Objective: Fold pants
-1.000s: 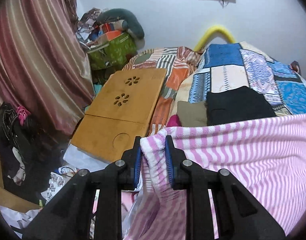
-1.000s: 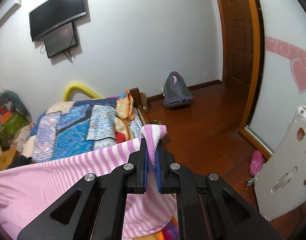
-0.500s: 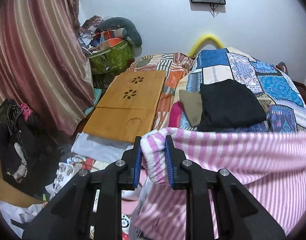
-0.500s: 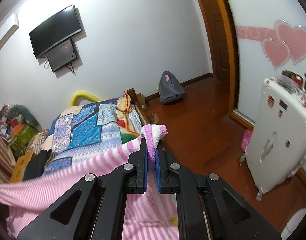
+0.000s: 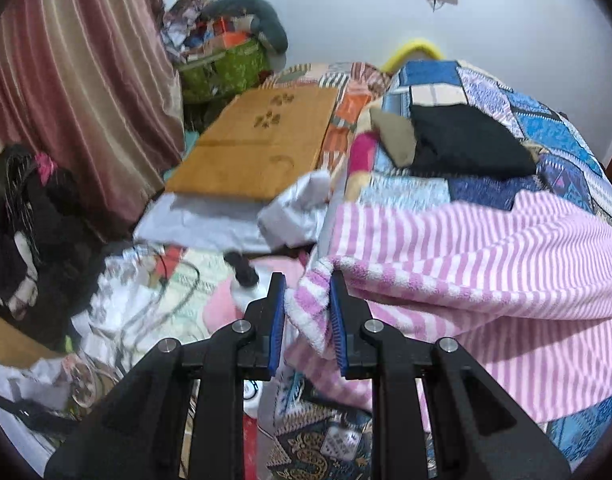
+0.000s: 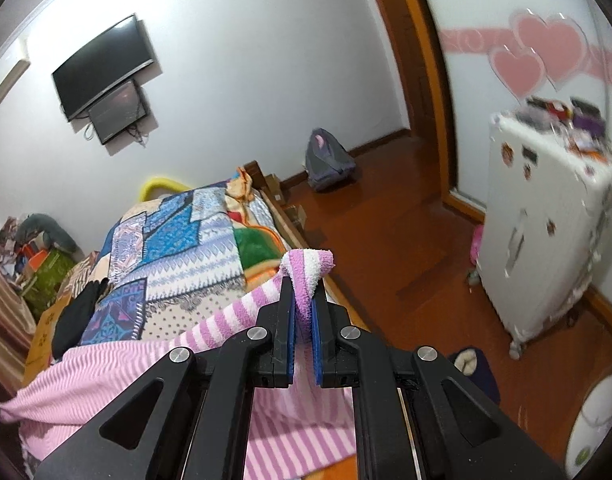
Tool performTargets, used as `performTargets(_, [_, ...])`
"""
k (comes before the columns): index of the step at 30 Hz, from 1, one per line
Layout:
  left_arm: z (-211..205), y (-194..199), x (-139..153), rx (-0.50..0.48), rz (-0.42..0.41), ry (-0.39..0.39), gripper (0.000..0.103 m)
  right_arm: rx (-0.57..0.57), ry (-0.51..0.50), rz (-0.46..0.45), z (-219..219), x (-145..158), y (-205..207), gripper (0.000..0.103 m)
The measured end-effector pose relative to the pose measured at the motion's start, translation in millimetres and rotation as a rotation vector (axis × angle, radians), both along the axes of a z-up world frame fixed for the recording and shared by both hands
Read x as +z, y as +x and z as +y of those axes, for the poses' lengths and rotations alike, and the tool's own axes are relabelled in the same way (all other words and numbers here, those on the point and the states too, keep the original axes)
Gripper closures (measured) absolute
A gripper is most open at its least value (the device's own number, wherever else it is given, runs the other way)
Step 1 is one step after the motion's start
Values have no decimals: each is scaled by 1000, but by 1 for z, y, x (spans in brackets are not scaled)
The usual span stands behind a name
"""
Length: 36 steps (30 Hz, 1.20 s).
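The pink-and-white striped pants [image 5: 478,264] hang stretched between my two grippers over the near end of the bed. My left gripper [image 5: 306,300] is shut on one bunched corner of the fabric. My right gripper [image 6: 303,300] is shut on the other corner, whose tip [image 6: 312,264] sticks up above the pads. In the right wrist view the pants [image 6: 117,368] sag down and left, with part resting on the patchwork bedspread [image 6: 177,248]. Folded black clothing [image 5: 466,140] lies on the bed beyond the pants.
A wooden lap desk [image 5: 257,144] lies left of the bed, with clutter, cables and a white cloth [image 5: 233,220] below it. A striped curtain [image 5: 77,92] hangs at left. On the right are a wooden floor [image 6: 386,232], a white cabinet [image 6: 546,232] and a backpack [image 6: 328,160].
Both grippers have risen and tilted down over the bed while holding the pants. The fabric has dropped lower and now drapes onto the bedspread. The folded black clothing is more exposed.
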<state>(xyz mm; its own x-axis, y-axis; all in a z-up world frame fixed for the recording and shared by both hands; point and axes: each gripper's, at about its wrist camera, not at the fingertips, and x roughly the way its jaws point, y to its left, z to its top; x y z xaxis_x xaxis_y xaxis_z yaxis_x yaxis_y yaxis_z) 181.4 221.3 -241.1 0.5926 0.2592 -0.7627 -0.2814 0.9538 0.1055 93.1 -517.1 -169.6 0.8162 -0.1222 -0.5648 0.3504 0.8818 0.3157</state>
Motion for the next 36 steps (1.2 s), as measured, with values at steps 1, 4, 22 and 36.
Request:
performTargets(1, [1,-2,-6,2,6,-7,81,-8,9,8,-2,-5,-2,97])
performTargets(4, [-1,-5,-24,5,33,4,81,-17,31,62,-6,-23,-10,97])
performTargets(22, [-3,-28,-41,-10,71,-14,76,-107,74,290,-17,-79,-61,86])
performTargets(36, [-28,-58,23,-34,2,22,69,396,-164,186,134,2,-13,71])
